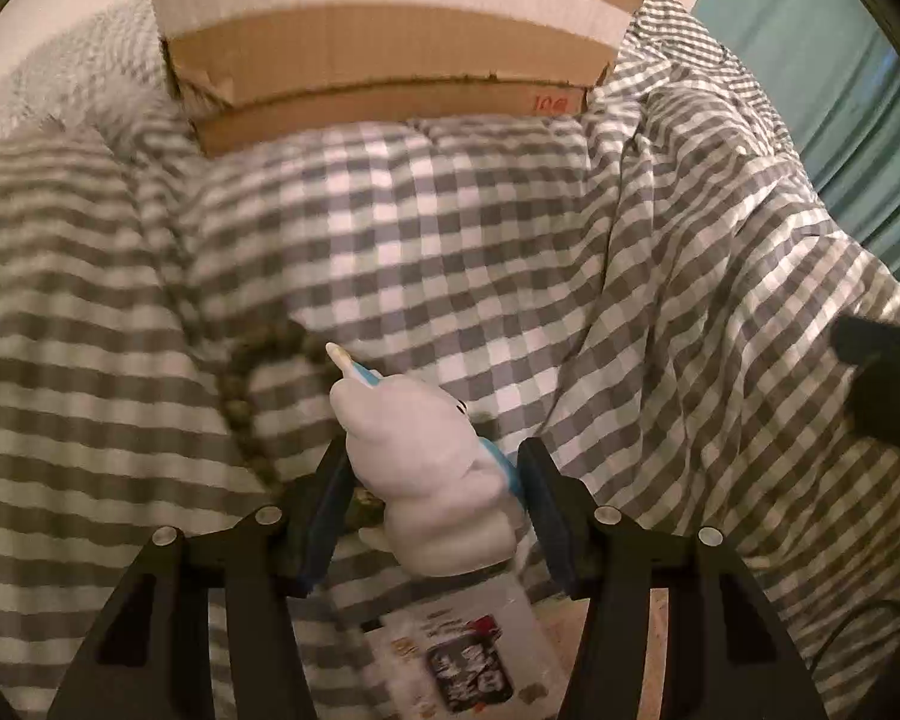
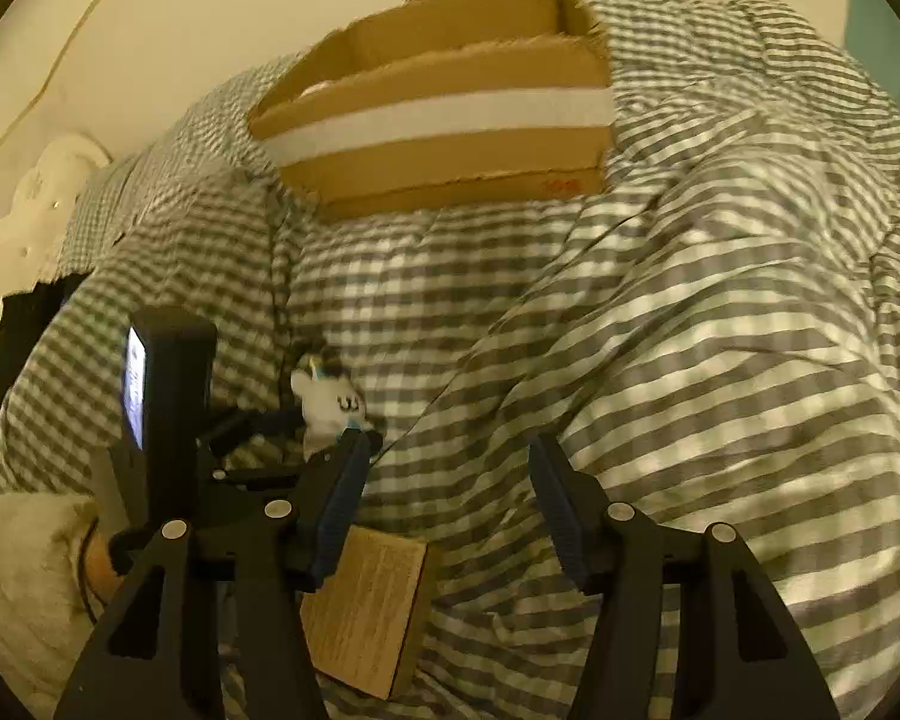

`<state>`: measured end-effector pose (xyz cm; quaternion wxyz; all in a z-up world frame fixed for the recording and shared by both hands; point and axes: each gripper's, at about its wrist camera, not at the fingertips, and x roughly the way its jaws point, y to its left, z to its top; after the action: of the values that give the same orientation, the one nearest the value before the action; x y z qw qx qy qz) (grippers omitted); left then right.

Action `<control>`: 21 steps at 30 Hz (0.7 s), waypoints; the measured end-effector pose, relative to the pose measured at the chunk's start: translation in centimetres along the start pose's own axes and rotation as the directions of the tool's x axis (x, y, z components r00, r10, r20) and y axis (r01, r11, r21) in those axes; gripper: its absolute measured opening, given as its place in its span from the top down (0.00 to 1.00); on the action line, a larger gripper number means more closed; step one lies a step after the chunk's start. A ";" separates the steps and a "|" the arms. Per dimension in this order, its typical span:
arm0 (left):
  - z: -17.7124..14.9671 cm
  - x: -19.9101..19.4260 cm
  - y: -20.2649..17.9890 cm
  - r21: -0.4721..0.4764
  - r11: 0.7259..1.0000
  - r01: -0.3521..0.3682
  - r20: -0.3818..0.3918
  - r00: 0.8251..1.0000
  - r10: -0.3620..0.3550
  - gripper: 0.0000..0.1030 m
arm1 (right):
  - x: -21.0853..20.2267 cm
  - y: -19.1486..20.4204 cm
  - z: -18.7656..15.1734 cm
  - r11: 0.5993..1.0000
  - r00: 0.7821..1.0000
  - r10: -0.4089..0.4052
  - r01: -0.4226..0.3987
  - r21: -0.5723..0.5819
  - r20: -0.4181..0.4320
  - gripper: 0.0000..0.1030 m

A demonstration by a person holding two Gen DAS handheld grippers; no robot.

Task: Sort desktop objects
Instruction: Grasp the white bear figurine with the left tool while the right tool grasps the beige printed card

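A white figurine [image 1: 414,450] with a blue edge stands between the blue pads of the left hand-held gripper [image 1: 432,474], the left pad against its side and the right pad at its blue edge, so it appears gripped. It sits over a grey-and-white checked bedcover [image 1: 450,228], with a string of dark beads [image 1: 252,396] just to its left and a printed card [image 1: 468,654] at the near edge. The right hand-held gripper [image 2: 450,474] hangs half open over the cover with nothing between its pads; a tan book [image 2: 366,606] lies near its left finger. A cardboard box [image 2: 444,120] with a white tape band rests at the far side.
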<state>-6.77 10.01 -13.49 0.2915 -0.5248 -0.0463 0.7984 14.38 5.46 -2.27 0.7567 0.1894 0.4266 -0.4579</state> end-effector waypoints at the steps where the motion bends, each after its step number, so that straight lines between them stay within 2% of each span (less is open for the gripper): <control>1: -0.1 -0.7 0.2 -0.006 1.000 -0.002 0.014 1.000 0.002 0.45 | 0.2 0.3 -0.2 1.000 1.000 0.004 -0.004 -0.010 -0.011 0.45; 4: -0.8 -3.2 1.5 -0.061 0.998 0.001 0.047 0.999 0.002 0.45 | 1.1 1.4 -0.9 0.998 0.998 0.023 -0.026 -0.051 -0.056 0.45; 8: -1.8 -5.7 4.0 -0.110 0.994 -0.006 0.103 0.995 0.017 0.45 | 2.4 2.9 -2.2 0.992 0.990 0.064 -0.077 -0.103 -0.126 0.37; 12: -2.6 -6.4 5.9 -0.158 0.987 -0.042 0.084 0.995 0.056 0.45 | 3.4 3.9 -3.6 0.988 0.983 0.049 -0.074 -0.139 -0.177 0.36; 13: -2.7 -6.5 6.1 -0.159 0.986 -0.053 0.077 0.995 0.066 0.45 | 3.8 4.2 -4.1 0.986 0.979 0.042 -0.072 -0.150 -0.198 0.34; 15: -3.2 -6.9 6.5 -0.168 0.984 -0.056 0.073 0.995 0.069 0.45 | 4.5 4.6 -5.1 0.987 0.973 0.030 -0.066 -0.149 -0.230 0.23; 16: -3.1 -6.8 6.6 -0.171 0.984 -0.054 0.075 0.995 0.067 0.45 | 4.9 4.7 -5.5 0.986 0.969 0.026 -0.065 -0.151 -0.248 0.20; 21: -3.5 -7.4 7.0 -0.185 0.981 -0.059 0.094 0.993 0.077 0.45 | 6.8 6.1 -6.9 0.981 0.948 0.005 -0.067 -0.183 -0.319 0.16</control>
<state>-4.61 -0.35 -11.66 0.2121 -0.5096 -0.1156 0.8258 17.77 9.63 -12.33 0.7014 0.1947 0.5809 -0.3644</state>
